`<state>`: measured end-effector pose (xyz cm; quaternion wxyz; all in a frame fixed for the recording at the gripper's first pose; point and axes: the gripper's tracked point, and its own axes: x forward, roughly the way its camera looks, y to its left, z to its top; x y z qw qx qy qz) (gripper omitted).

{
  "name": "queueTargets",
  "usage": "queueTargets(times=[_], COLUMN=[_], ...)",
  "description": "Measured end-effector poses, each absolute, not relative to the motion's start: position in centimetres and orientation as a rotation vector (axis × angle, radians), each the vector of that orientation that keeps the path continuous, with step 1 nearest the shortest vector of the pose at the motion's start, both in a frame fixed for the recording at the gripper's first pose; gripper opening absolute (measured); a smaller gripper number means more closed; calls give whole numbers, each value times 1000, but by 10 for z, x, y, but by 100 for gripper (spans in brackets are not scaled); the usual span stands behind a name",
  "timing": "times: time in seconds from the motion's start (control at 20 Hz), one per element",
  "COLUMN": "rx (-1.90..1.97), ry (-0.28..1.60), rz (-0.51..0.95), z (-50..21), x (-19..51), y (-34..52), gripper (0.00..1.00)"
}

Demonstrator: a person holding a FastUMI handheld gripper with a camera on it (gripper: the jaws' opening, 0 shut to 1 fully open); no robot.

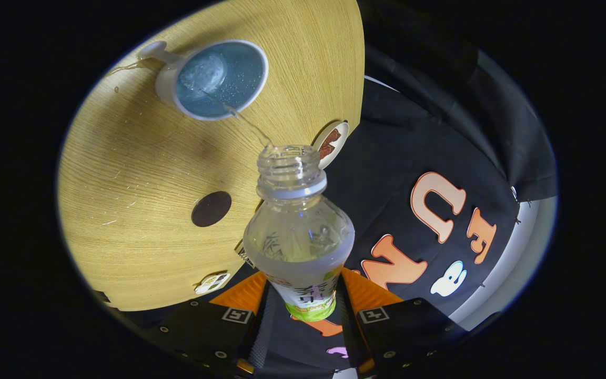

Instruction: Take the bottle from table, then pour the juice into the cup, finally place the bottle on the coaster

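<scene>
Pouring: your gripper (303, 310) holds the bottle (299, 237) tilted toward the cup (213, 79).

Your fingers (240, 295) pinch the bottle at its label, one on each side. Its open neck points over the wooden surface (140, 168), and a thin stream runs from the mouth into the cup, which already holds liquid. The dark round coaster (211, 208) lies on the surface between cup and fingers, left of the bottle.

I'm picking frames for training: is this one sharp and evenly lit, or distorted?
Gripper view: fisheye bends the table edge; the bottle between the gripper fingers and the cup beyond are sharp; the thin stream is faint; light falls on the table, the surroundings are dark.
</scene>
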<state>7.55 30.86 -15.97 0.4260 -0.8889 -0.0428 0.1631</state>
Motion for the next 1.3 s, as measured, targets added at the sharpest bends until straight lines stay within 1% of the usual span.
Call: queueTargets(times=[0.5, 0.75, 0.95, 1.3], rx=[-2237, -2244, -2236, -2096], ry=[-112, -133, -140, -70], rz=[405, 429, 442, 485], z=[-148, -153, -160, -193], x=[80, 77, 77, 69], y=[304, 312, 319, 319], gripper=[59, 59, 59, 59])
